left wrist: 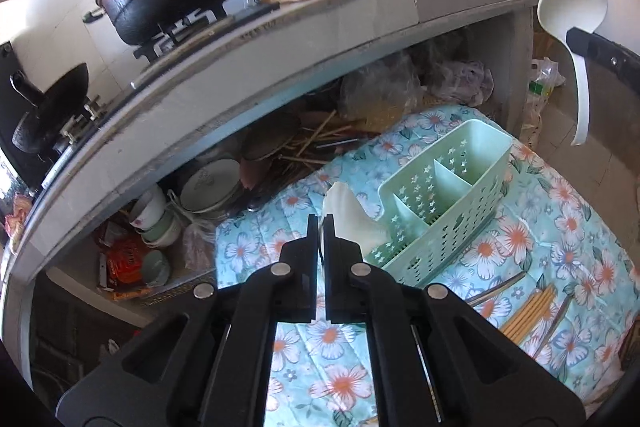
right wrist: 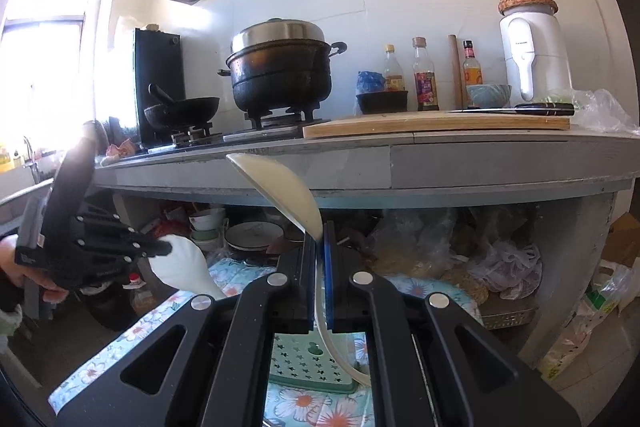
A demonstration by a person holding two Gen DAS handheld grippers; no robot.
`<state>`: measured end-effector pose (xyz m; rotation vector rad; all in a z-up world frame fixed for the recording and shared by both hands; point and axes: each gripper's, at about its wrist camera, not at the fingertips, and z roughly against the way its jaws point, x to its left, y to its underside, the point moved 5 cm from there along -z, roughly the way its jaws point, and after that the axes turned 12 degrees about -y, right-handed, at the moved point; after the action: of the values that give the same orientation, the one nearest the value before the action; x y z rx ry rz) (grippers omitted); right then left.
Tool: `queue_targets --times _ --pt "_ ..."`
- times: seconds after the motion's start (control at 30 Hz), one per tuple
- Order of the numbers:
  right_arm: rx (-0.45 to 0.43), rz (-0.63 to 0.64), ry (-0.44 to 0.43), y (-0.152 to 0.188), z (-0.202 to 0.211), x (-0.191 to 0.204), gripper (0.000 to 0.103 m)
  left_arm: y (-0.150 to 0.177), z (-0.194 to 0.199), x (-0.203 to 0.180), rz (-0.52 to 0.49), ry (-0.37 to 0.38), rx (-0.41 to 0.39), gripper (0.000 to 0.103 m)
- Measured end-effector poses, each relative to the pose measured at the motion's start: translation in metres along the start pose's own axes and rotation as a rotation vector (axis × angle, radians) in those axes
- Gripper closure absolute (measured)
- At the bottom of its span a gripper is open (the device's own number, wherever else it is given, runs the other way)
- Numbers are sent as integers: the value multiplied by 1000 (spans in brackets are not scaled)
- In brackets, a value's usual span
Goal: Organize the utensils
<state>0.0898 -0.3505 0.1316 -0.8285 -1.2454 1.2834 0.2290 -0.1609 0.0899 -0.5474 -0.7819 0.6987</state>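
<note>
Left wrist view: your left hand-held gripper [left wrist: 319, 223] is clamped on a white soup spoon [left wrist: 352, 215], its bowl sticking out toward 1 o'clock past the fingertips. Just beyond it, at 2 o'clock, sits the mint-green utensil caddy [left wrist: 448, 203] on the floral cloth [left wrist: 560, 219] covering the table. The caddy has three compartments, all bare as far as you can see. At 4 o'clock from the caddy, a bundle of bamboo chopsticks [left wrist: 532, 311] lies on the cloth, with darker chopsticks [left wrist: 498, 287] just beside it. At the 2 o'clock edge of this view your right hand-held gripper [left wrist: 576, 41] pinches a white ladle [left wrist: 572, 7] at the neck, bowl up, handle hanging down.

Right wrist view: the right hand-held gripper [right wrist: 319, 239] is closed narrow on the white ladle [right wrist: 280, 187], blue pads against the handle; the bowl rises toward 11 o'clock and the handle curves down between the gripper arms over the utensil caddy [right wrist: 308, 363]. At 9 o'clock your left hand-held gripper [right wrist: 160, 249] carries the soup spoon [right wrist: 184, 271], with your hand [right wrist: 28, 267] on its grip.

Behind, the kitchen counter [right wrist: 480, 163] carries a lidded black stockpot [right wrist: 280, 75] on the gas stove, a wok [right wrist: 184, 111] at 9 o'clock of it, a wooden cutting board [right wrist: 436, 127] with a knife [right wrist: 520, 111], sauce bottles [right wrist: 426, 79] and a white appliance [right wrist: 532, 55]. Bowls and bags crowd the shelf under the counter.
</note>
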Motion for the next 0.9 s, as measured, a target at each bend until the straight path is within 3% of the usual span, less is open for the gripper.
queue_targets --times 0.17,0.3,0.43,0.67,0.9 --pt "-16 -152 -121 -9 -27 -21 99 7 -28 -1 102 73 45 95" --pt "-47 -272 -221 -18 -47 -35 99 13 -33 4 211 147 36 70" --pt "-63 -327 -272 -23 -72 -42 99 17 -34 8 262 155 8 59" --pt "7 -323 -251 12 -123 -47 99 27 -35 15 313 159 -7 41" --pt "111 -280 -155 61 -125 -54 96 49 -33 26 385 190 -3 32"
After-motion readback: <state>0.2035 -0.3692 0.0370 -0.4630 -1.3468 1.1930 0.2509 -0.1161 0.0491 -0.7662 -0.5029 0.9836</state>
